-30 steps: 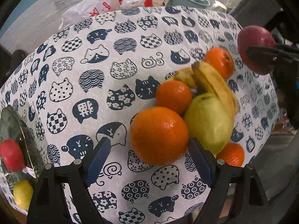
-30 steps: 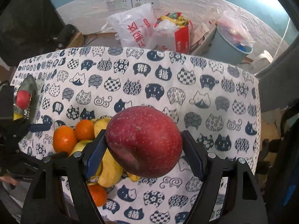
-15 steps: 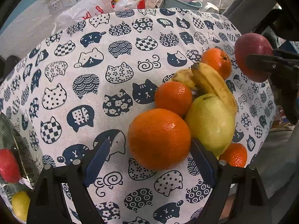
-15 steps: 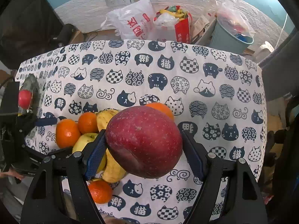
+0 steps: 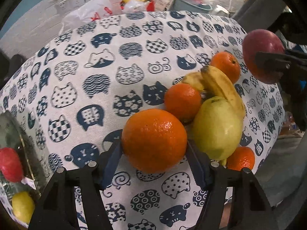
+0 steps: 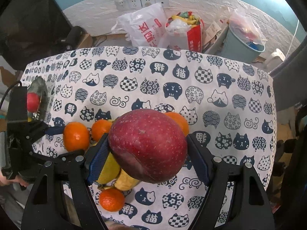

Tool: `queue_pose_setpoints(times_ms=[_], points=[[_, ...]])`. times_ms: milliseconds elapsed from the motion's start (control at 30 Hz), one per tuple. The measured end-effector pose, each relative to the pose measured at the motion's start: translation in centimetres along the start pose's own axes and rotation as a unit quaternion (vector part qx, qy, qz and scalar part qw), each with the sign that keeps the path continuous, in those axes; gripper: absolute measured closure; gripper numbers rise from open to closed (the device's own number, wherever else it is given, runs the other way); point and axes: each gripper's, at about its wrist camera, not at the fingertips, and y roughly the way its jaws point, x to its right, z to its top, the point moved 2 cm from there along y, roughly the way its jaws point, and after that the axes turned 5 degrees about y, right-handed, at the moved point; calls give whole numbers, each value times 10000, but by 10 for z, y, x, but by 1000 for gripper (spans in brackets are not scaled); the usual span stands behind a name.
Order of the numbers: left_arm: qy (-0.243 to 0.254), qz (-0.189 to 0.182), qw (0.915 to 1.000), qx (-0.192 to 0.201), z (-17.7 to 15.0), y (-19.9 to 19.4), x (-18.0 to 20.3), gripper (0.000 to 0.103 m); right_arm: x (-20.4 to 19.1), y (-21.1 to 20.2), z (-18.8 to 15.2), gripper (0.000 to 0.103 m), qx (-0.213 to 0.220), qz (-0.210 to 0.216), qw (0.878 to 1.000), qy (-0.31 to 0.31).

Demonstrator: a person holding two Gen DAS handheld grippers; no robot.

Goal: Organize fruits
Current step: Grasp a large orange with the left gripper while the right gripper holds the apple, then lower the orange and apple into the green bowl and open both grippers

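My left gripper [image 5: 153,151] is shut on a large orange [image 5: 154,140] that rests low over the cat-print tablecloth [image 5: 99,88]. Behind it lie a smaller orange [image 5: 182,101], a yellow-green pear [image 5: 217,126], bananas [image 5: 220,86] and two more oranges [image 5: 225,66] [image 5: 241,158]. My right gripper [image 6: 147,151] is shut on a big red apple [image 6: 147,146] and holds it in the air above the fruit pile [image 6: 107,164]. The apple also shows in the left wrist view [image 5: 262,54], at the far right.
A glass plate [image 5: 17,145] at the table's left edge holds a red fruit [image 5: 9,164] and a yellow fruit [image 5: 23,207]. Beyond the far edge stand plastic bags [image 6: 145,26], a red bag and a grey bin [image 6: 243,44] by the wall.
The left gripper's fingers have closed in onto the large orange. The right gripper with the red apple has moved further over the table, above the fruit pile.
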Motion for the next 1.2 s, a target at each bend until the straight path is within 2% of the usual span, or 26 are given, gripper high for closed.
queue_pose_setpoints(times_ms=[267, 700, 1200], points=[[-213, 163, 9990, 359, -5, -31, -12, 35, -25, -11, 4, 25, 170, 175, 9995, -212], [-577, 416, 9934, 895, -28, -89, -39, 35, -91, -21, 7, 25, 341, 497, 9954, -750], [-1245, 616, 9844, 1077, -75, -116, -97, 35, -182, -7, 12, 25, 180, 843, 9873, -1334]])
